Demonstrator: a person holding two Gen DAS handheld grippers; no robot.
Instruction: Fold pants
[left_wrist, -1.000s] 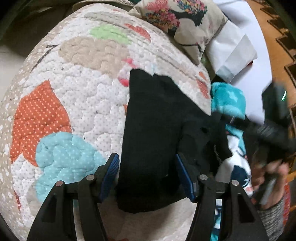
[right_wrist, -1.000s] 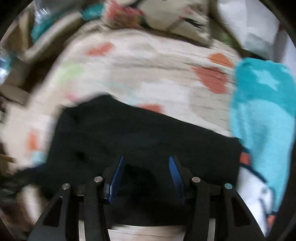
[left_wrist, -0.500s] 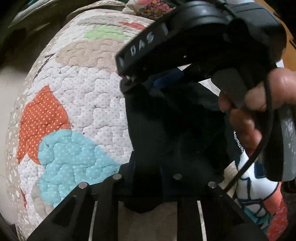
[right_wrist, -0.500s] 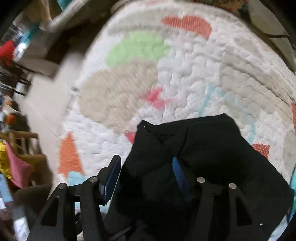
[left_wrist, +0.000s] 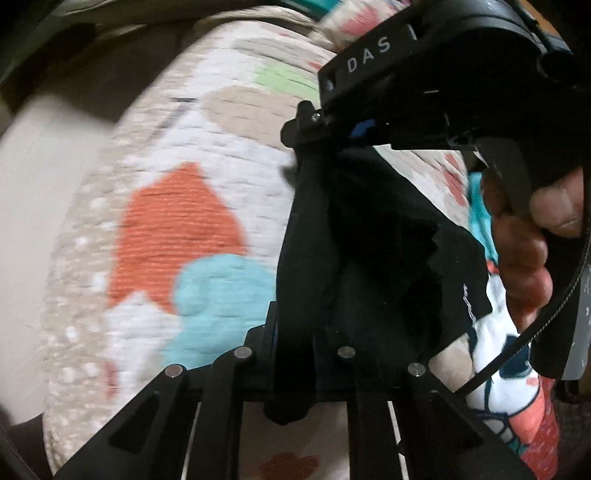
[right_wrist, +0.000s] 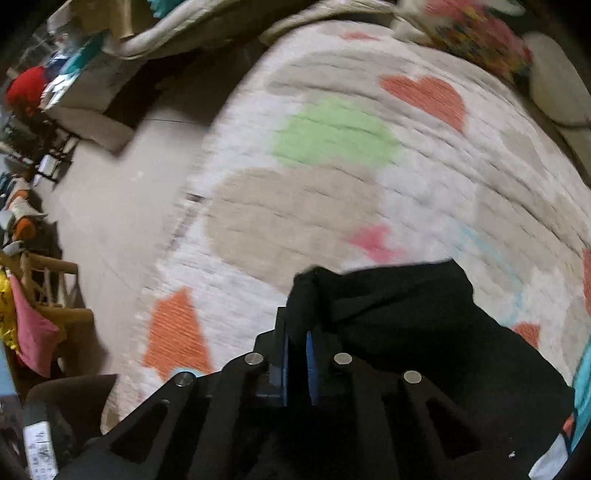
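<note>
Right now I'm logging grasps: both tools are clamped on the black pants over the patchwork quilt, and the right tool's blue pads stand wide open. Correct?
Not quite. In the right wrist view the right tool has its blue pads closed on an edge of the black pants, not wide open. The rest holds: the left tool also grips them, over the patchwork quilt.

Counts, relative to the quilt (right_wrist: 461, 177): 1 pair of black pants (left_wrist: 369, 240) on it. 2 grippers over it: left gripper (left_wrist: 295, 343), right gripper (right_wrist: 297, 354), each clamped on pants fabric. 1 hand (left_wrist: 524, 258) visible at its right side. 1 floral pillow (right_wrist: 476, 40) at its far edge.
</note>
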